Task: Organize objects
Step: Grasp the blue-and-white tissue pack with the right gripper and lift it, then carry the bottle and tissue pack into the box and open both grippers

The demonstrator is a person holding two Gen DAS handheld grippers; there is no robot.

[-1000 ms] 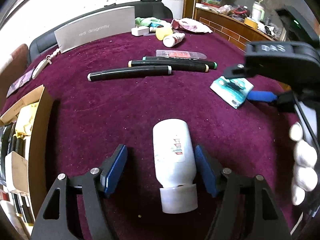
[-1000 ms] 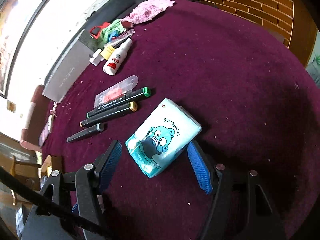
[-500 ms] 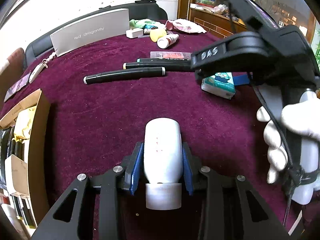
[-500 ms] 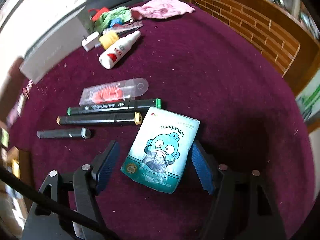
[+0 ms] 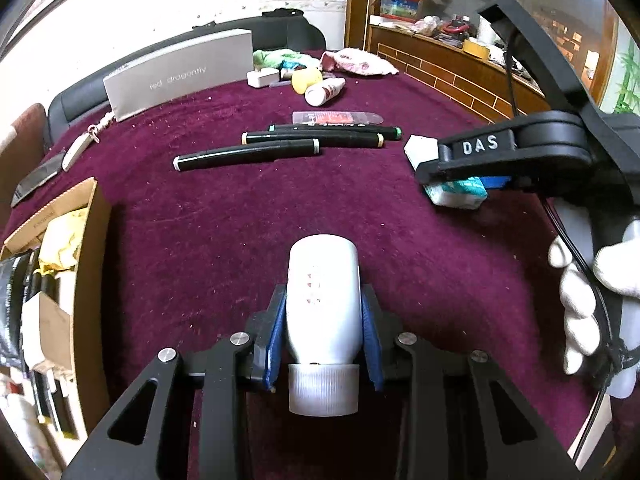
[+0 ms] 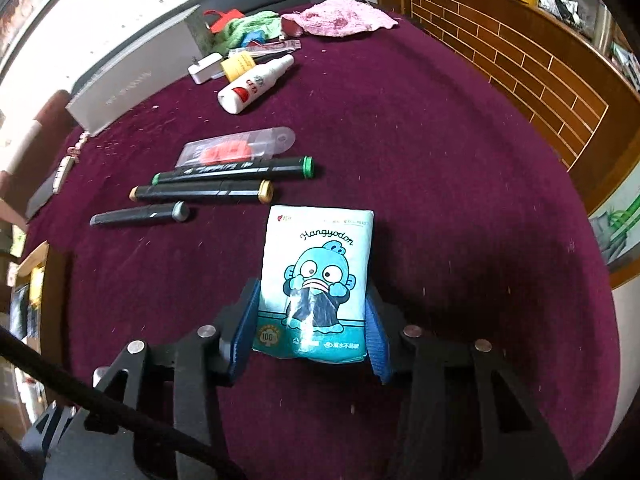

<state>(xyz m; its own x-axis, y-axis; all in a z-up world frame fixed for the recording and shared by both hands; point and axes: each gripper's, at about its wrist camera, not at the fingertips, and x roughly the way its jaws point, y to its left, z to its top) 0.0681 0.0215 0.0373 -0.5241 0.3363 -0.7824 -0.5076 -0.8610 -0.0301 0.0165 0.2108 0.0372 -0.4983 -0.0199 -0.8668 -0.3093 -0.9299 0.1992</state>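
Both pickups are under way on the maroon desk (image 5: pixel 224 220): the left hand-held gripper (image 5: pixel 323 332) clamps the white bottle (image 5: pixel 323 300), the right hand-held gripper (image 6: pixel 312 332) is closing on the tissue pack (image 6: pixel 316 280), and lifting toward the cardboard box (image 5: pixel 86 264) likely follows.

Work surface: table covered in dark maroon velvet-like cloth (image 6: pixel 440 152), speckled with pale lint. Behind the far edge, a black padded chair back (image 5: pixel 280 28) against a white wall (image 5: pixel 160 0). A second, brown chair back (image 5: pixel 20 128) sits at the far left. Right side: wooden counter with brick-pattern front (image 6: pixel 520 60), its top cluttered with small items too indistinct to identify. A wooden door frame (image 5: pixel 358 0) stands beside it. Lighting bright, even, from above.
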